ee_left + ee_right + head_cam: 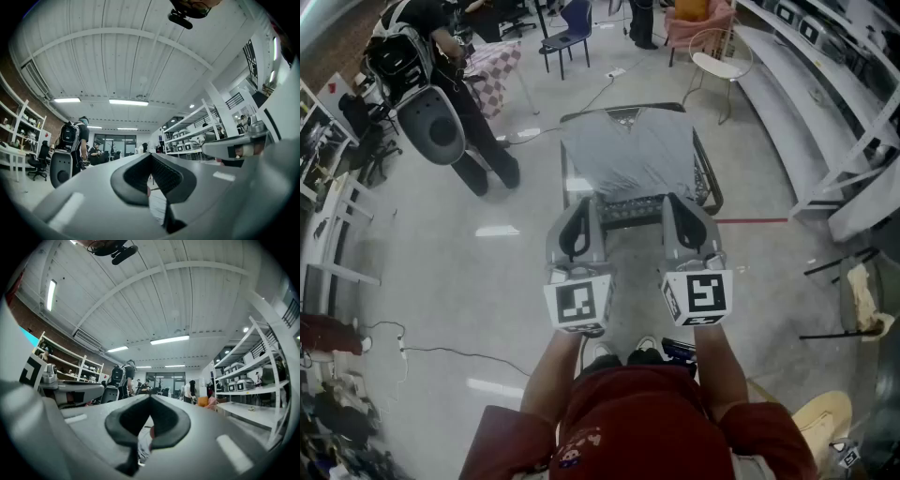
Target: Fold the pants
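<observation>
Pants (630,150): grey, spread flat across a small dark-framed surface (709,183) that stands in the middle of a pale floor (487,281). They cover most of the top. Neither claw has hold of them.

Left claw (584,202) and right claw (676,200) are held side by side, tips toward the near edge of the surface. Both gripper views show the jaws fully together with nothing between them. They are tilted slightly upward, toward the ceiling.

Room: a large workshop. The ceiling (117,56) is white and ribbed, with strip lights (128,101). Long white shelving (825,103) runs down the right side, and more shelving with boxy machines (187,136) shows in the left gripper view. A person with a backpack (455,89) stands to the left of the surface, well apart from it. Beyond the surface are a blue chair (572,33), a white wire chair (717,61), a pink armchair (698,23) and a checkered cloth (495,67). A red line (750,221) runs along the floor to the right of the surface. Cables (431,352) trail at lower left.
</observation>
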`<state>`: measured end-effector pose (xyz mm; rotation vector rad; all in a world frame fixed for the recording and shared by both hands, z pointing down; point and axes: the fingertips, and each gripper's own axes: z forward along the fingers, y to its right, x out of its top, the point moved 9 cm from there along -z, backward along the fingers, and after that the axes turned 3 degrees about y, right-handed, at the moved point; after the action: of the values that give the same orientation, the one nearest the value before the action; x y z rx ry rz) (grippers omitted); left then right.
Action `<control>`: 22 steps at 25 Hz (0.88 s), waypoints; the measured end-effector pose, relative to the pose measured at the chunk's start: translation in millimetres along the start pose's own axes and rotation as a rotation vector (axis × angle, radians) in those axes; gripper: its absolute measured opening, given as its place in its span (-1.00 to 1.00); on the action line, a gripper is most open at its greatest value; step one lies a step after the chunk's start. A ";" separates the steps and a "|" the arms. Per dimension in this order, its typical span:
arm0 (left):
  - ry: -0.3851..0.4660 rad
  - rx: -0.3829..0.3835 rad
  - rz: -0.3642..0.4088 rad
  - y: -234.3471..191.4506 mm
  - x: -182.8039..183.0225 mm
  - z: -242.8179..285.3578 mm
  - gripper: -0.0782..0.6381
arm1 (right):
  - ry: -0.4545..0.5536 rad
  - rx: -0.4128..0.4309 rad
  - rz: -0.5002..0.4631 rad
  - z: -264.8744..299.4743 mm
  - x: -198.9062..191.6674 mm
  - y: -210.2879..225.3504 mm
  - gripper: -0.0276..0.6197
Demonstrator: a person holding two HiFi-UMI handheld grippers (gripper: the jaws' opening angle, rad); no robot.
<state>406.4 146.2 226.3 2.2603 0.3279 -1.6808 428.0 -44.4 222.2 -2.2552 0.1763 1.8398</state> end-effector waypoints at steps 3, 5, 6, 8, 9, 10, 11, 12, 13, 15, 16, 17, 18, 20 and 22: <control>-0.008 0.002 -0.006 7.1 -1.7 5.2 -0.76 | 0.000 -0.001 0.004 1.7 -2.0 8.3 -0.91; -0.010 0.007 -0.015 10.8 0.0 7.7 -0.76 | -0.006 -0.002 0.006 2.5 -3.6 12.5 -0.91; -0.011 0.010 -0.015 12.4 0.1 8.4 -0.76 | -0.007 -0.002 0.007 2.5 -4.4 14.4 -0.91; -0.014 0.015 -0.010 16.1 -1.3 9.4 -0.76 | -0.004 -0.004 0.008 1.8 -5.9 19.4 -0.91; -0.014 0.017 -0.009 18.5 -2.1 9.5 -0.76 | -0.001 -0.004 0.009 1.0 -7.0 22.2 -0.91; -0.015 0.020 -0.005 21.1 -3.4 9.5 -0.76 | 0.001 -0.003 0.013 0.0 -8.6 25.0 -0.91; -0.016 0.022 0.001 23.7 -5.4 9.5 -0.76 | 0.004 -0.001 0.019 -1.2 -10.6 27.7 -0.91; -0.018 0.026 0.008 26.2 -7.8 9.8 -0.76 | 0.006 0.003 0.025 -2.2 -13.0 30.4 -0.91; -0.020 0.031 0.011 28.7 -10.0 10.7 -0.76 | 0.007 0.009 0.032 -2.8 -15.6 33.2 -0.91; -0.025 0.046 0.008 32.8 -12.0 13.3 -0.76 | 0.009 0.024 0.045 -2.0 -21.2 38.3 -0.91; -0.027 0.054 0.005 34.2 -12.2 14.4 -0.76 | 0.010 0.031 0.050 -1.0 -24.0 39.9 -0.91; -0.029 0.063 0.006 34.7 -13.0 14.9 -0.76 | 0.011 0.038 0.054 0.3 -26.5 40.6 -0.91; -0.031 0.072 0.011 34.1 -14.4 14.6 -0.76 | 0.011 0.045 0.058 1.8 -28.6 40.0 -0.91; -0.032 0.086 0.021 30.0 -17.1 13.6 -0.76 | 0.019 0.061 0.063 6.0 -30.6 35.7 -0.91; -0.028 0.096 0.013 24.8 -17.6 13.3 -0.76 | 0.031 0.077 0.065 10.4 -30.5 29.7 -0.91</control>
<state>398.4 118.2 242.3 2.2991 0.2301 -1.7559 405.0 -72.0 247.1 -2.2515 0.3232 1.7985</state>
